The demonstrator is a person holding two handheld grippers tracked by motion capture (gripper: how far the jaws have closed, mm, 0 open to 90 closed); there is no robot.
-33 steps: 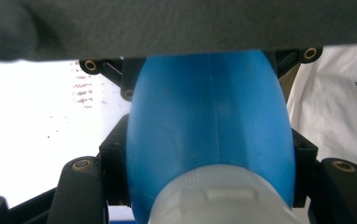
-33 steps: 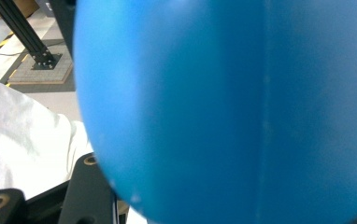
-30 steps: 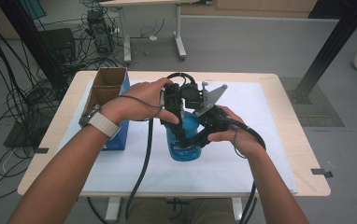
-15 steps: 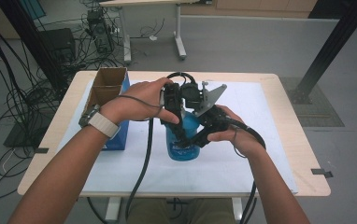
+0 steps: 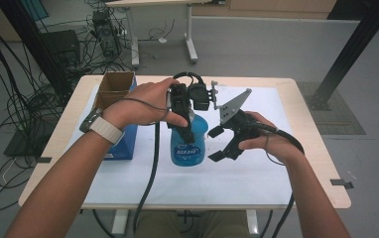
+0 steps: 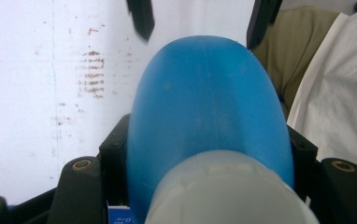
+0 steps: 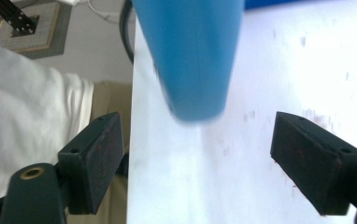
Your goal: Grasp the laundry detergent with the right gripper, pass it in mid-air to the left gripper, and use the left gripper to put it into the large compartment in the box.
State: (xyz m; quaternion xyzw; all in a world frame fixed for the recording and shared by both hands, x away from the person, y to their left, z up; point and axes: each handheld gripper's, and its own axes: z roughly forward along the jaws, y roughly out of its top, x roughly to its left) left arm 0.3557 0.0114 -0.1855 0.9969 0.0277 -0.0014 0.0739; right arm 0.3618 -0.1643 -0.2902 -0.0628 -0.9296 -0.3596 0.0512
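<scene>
Nearest the person, on the white sheet [image 5: 128,178] that covers the table [image 5: 321,163], two forearms come in from the near edge, each hand carrying a gripper. Right of centre, the right gripper [image 5: 216,144] is level with the blue bottle [image 5: 187,144], its jaws pointing left toward it. Those jaws have just been opening and now stand wide apart; in the right gripper view the bottle [image 7: 190,56] lies ahead of the pads [image 7: 97,158], beyond their tips and untouched. At the middle of the sheet the bottle stands upright, its label facing the near side. From above, the left gripper [image 5: 185,130] reaches down over it, jaws clamped on either side of its upper part below the pale cap [image 6: 228,191], as the left gripper view shows. Farther left, a blue box [image 5: 123,134] sits by the table's left edge, with an open cardboard box [image 5: 115,84] just behind it.
</scene>
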